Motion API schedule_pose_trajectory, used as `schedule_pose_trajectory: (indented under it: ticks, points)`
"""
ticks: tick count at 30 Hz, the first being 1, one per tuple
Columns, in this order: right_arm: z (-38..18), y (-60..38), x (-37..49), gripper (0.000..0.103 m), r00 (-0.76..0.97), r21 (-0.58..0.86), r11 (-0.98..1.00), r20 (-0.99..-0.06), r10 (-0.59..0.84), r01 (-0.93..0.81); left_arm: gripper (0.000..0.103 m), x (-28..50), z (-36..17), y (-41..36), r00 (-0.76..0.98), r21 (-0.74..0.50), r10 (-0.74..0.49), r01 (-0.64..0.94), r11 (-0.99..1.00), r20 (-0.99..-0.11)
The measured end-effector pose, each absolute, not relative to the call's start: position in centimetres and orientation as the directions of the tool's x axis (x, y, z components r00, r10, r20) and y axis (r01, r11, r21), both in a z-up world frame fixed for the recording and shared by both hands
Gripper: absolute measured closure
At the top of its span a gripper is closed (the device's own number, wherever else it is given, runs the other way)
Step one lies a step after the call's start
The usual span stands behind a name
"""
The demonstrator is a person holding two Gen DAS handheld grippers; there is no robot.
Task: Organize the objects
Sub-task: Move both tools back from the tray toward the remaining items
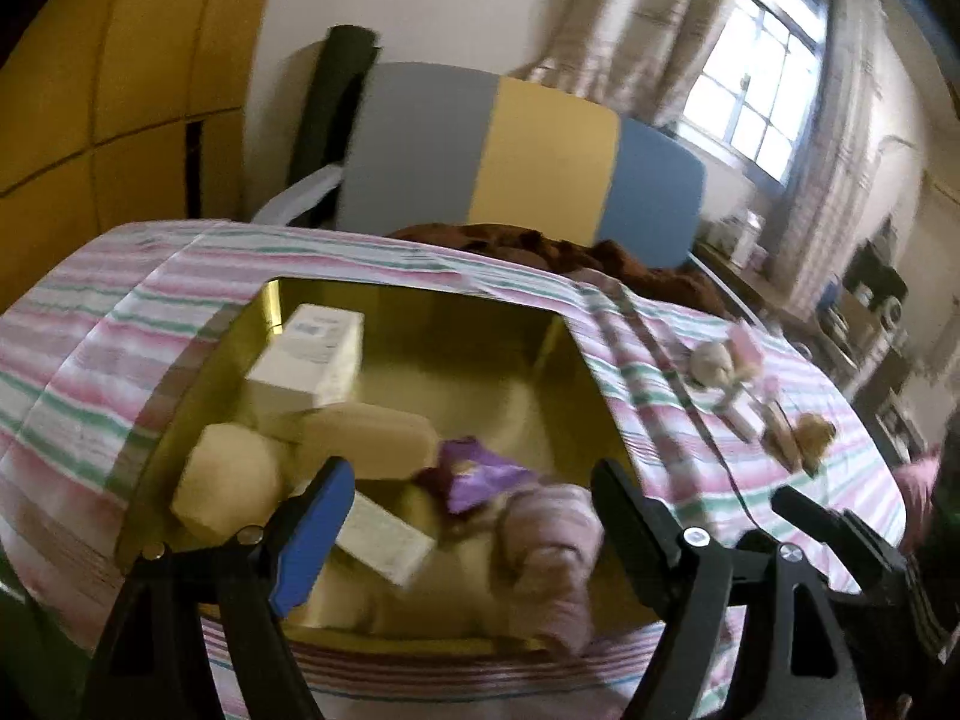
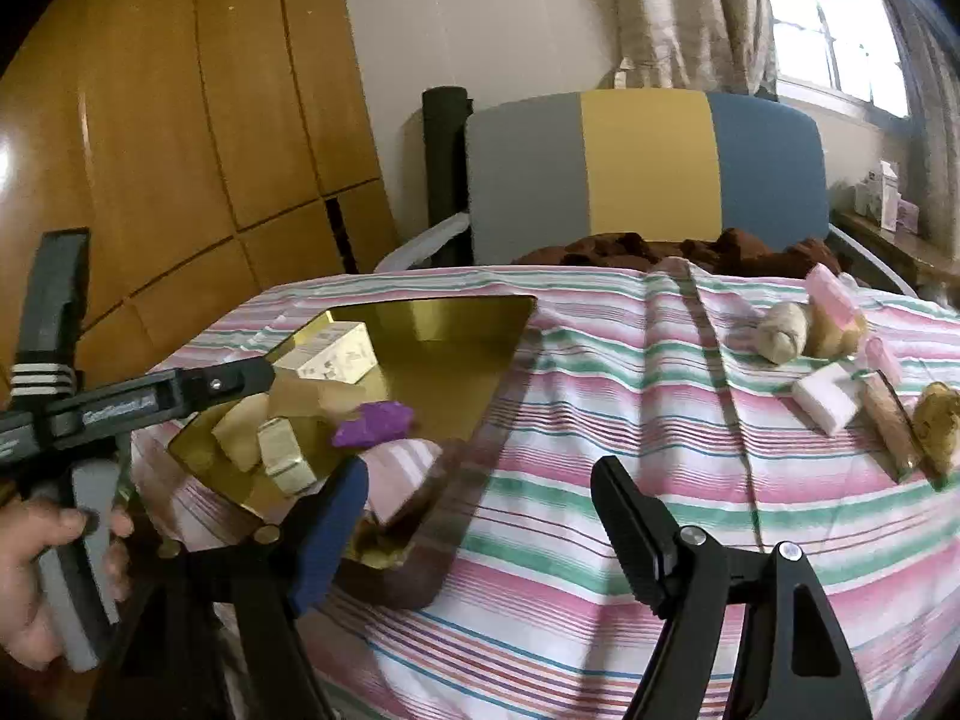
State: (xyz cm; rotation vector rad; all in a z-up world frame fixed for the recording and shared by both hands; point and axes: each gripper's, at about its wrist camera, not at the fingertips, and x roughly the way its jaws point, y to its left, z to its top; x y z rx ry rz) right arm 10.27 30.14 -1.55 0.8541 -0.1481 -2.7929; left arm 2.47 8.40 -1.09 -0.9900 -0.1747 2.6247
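An open gold tin (image 1: 420, 312) sits on the striped bedsheet and holds a white carton (image 1: 312, 354), beige blocks (image 1: 366, 438), a purple packet (image 1: 480, 474) and a pink striped bundle (image 1: 552, 534). My left gripper (image 1: 474, 516) hangs open just above the tin's near side, gripping nothing. In the right wrist view, my right gripper (image 2: 480, 516) stands open over bare sheet to the right of the tin (image 2: 456, 336). A hand (image 2: 36, 576) holds the left gripper there, one of its fingers (image 2: 228, 384) reaching over the tin.
Loose items lie on the sheet at the right: a pink box (image 2: 831, 291), a beige lump (image 2: 780, 333), a white-pink block (image 2: 825, 399) and brown pieces (image 2: 936, 420). A grey, yellow and blue headboard (image 2: 648, 174) and a wooden wardrobe (image 2: 180, 150) stand behind.
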Motion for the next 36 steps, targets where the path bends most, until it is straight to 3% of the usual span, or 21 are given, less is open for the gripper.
schedule_pose_trajectory:
  ticks: [23, 36]
  points:
    - [-6.6, 43.5, 11.4, 0.026, -0.777, 0.149, -0.985, -0.629, -0.029, -0.084, 0.019, 6.8, -1.3, 21.9, -0.533, -0.189, 0.539, -0.574, -0.797, -0.652]
    - [-6.9, 54.2, 3.8, 0.026, -0.738, 0.101, -0.982, -0.673, 0.051, -0.160, 0.019, 7.6, -3.6, 26.3, -0.444, -0.185, 0.541, -0.626, -0.757, -0.714]
